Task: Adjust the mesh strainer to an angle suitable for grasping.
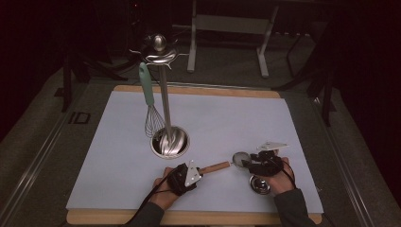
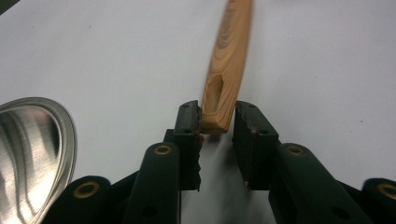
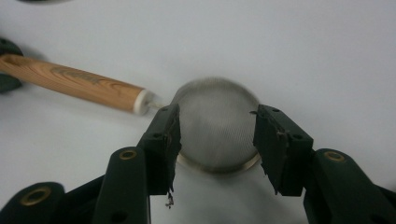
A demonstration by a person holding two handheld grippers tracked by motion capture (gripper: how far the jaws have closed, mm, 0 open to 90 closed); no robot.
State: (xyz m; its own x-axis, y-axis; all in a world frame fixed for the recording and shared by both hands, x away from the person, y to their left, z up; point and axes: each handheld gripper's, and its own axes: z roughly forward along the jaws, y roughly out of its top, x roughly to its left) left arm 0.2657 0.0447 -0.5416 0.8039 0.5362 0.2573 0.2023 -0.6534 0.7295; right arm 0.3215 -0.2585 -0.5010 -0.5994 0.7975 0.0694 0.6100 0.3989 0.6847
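A small strainer lies on the white mat [image 1: 118,156], its wooden handle [image 1: 215,166] pointing left and its round mesh bowl [image 1: 240,157] to the right. My left gripper [image 1: 187,176] is shut on the end of the wooden handle [image 2: 224,79], which sits between the jaw tips, the left gripper [image 2: 217,119] pinching just behind the hanging hole. My right gripper [image 1: 257,160] is open. Its jaws straddle the mesh bowl [image 3: 217,123] from above, the right gripper [image 3: 217,135] not pressing on the rim. From there the handle [image 3: 74,81] runs off to the left.
A steel utensil stand [image 1: 163,94] rises from a round base [image 1: 169,142] mid-mat, and a teal-handled whisk [image 1: 148,90] hangs from it. That base [image 2: 32,154] lies just left of my left gripper. A small shiny round metal piece [image 1: 260,183] sits under the right hand.
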